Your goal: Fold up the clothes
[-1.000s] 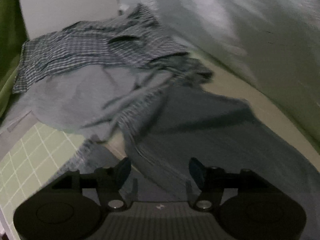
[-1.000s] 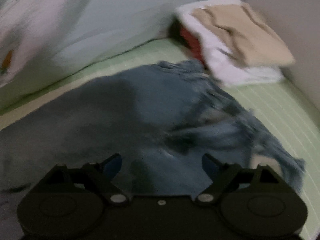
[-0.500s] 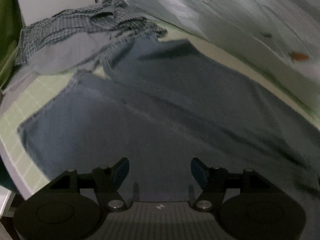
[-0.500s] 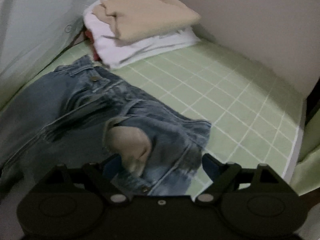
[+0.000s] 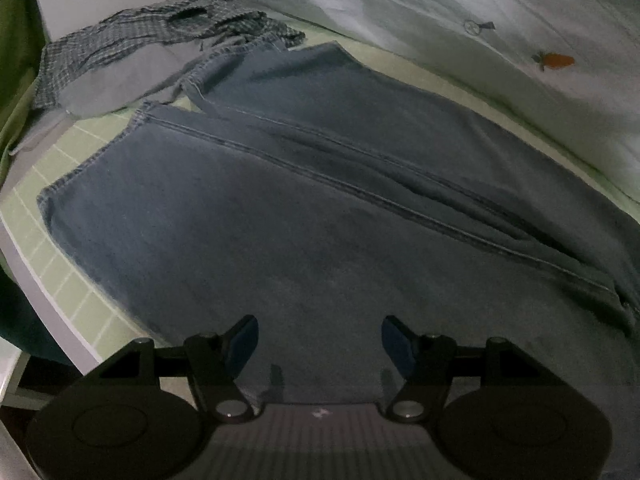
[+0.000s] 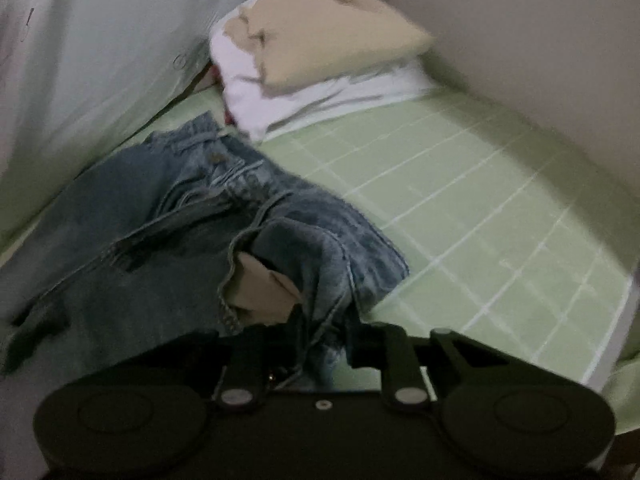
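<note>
A pair of blue jeans (image 5: 320,208) lies spread on the green grid mat (image 5: 72,292), legs pointing away in the left wrist view. My left gripper (image 5: 318,340) is open and empty, low over one leg. In the right wrist view the waistband end of the jeans (image 6: 248,216) is bunched, with a pale pocket lining showing. My right gripper (image 6: 324,332) is shut on the waistband edge of the jeans.
A checked shirt and a grey garment (image 5: 132,52) lie heaped past the leg hems. A folded stack of beige and white clothes (image 6: 320,60) sits at the mat's far corner. A pale sheet (image 5: 480,32) hangs along the back. The mat's edge (image 6: 616,320) is at right.
My right gripper has closed on the jeans' waistband; it was open before. My left gripper has swung from the shirt heap to over the jeans' legs and stayed open.
</note>
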